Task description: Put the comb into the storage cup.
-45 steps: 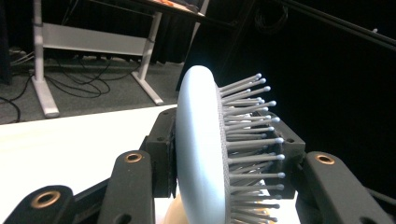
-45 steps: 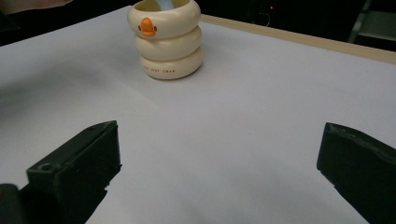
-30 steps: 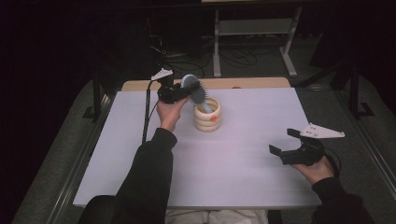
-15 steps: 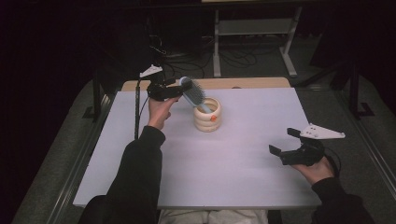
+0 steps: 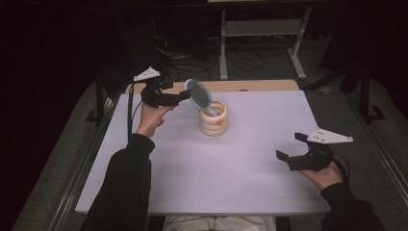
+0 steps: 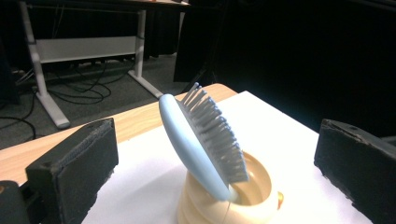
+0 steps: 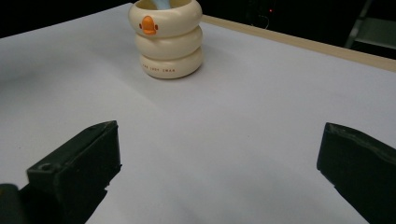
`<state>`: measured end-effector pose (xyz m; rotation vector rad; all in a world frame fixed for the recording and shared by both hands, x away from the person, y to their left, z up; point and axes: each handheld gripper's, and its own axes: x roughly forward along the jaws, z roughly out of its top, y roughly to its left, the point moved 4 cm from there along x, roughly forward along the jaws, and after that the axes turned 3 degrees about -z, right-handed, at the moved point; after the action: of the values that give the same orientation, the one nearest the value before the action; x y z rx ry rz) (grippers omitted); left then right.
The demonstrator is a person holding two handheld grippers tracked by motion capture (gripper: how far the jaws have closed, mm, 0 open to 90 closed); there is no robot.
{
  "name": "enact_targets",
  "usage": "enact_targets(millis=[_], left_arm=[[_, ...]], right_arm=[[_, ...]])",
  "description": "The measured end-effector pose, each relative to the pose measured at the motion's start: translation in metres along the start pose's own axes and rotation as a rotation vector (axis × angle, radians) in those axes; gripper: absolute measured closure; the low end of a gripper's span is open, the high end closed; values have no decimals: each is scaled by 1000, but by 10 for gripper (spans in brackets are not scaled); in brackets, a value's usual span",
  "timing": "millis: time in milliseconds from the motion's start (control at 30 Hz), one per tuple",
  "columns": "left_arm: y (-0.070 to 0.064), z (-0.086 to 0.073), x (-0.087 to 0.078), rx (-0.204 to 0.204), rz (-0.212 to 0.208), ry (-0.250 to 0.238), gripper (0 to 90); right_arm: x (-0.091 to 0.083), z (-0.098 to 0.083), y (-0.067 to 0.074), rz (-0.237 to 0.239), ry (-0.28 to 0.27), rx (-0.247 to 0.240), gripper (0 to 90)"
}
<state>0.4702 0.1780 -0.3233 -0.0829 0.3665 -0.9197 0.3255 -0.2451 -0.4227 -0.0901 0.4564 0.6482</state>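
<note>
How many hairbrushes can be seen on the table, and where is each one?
1. The blue hairbrush stands handle-down in the cream ringed cup near the far side of the white table, leaning toward the left tongs. Nothing suggests another is hidden.

The duck cup [image 7: 166, 39] stood on the white table [image 7: 243, 121], far beyond the right gripper's [image 7: 219, 172] wide-open jaws.

Dark room all around, black beyond the far edge. The tabletop [image 5: 231, 183] is white-covered, a strip of bare wood showing along its far edge. Behind it a white-legged desk frame [image 5: 260, 33] stands on grey floor [image 5: 337, 96], with loose cables [image 5: 192, 67] trailing beside it.
</note>
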Motion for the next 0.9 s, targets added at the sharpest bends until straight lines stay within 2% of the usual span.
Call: enact_targets(millis=[433,633,900], left_arm=[[2,-2,-40,24,-3,-29,0],[6,-13,-52,37,-9,-11,0],[8,-29,-67,18,-25,-34,0]], right_arm=[[2,-1,0,-5,15,-4,0],[4,-2,1,-6,23,-8,0],[4,-2,2,0,27,-6,0]])
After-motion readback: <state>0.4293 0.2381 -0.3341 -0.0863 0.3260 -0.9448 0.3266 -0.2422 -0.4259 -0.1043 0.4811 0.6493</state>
